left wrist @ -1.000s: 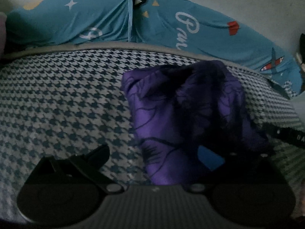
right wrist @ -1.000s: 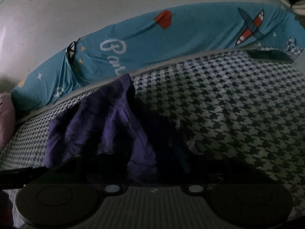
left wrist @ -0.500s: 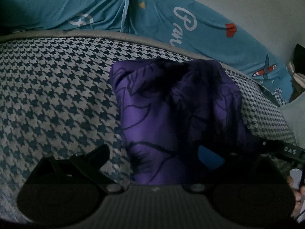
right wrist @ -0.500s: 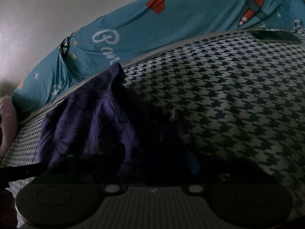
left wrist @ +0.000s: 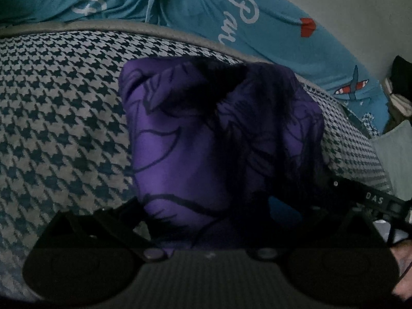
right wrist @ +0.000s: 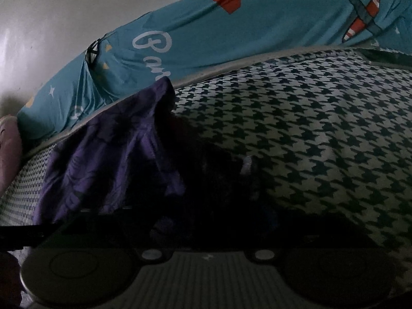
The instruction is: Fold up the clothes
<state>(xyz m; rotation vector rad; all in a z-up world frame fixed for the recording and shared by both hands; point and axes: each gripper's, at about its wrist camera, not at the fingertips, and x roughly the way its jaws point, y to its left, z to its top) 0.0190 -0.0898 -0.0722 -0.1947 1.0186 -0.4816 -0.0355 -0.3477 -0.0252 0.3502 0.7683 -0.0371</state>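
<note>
Across the middle of the left wrist view, one purple garment (left wrist: 206, 139) with dark line markings lay bunched on the houndstooth bed cover (left wrist: 59, 118), its upper edge near the grey piping at the far side of the bed. Its near end ran down between the left gripper (left wrist: 206, 221) fingers (left wrist: 116, 221); they stood well apart, with cloth draped across the gap, but whether they pinched it I could not tell. At the lower right edge, a dark bar of the other tool and a sliver of a hand (left wrist: 401, 257) showed. One teal sheet (left wrist: 257, 20) with white script and aeroplane prints filled the top of the frame.

At the left and centre of the right wrist view, the same single garment (right wrist: 108, 159) rose in rumpled folds from the bottom toward the upper left, over the bed cover (right wrist: 322, 141). The right gripper (right wrist: 206, 231) sat in deep shadow under the cloth, so the spread and hold of its fingers could not be told. The teal sheet (right wrist: 231, 38) arched across the top.

As a judgement, the fold looked unfinished: the garment was heaped and creased, not flat or squared. It could equally have been gathered up for a fold or part-way through one. Counted: one garment, one cover, one sheet, two grippers.
</note>
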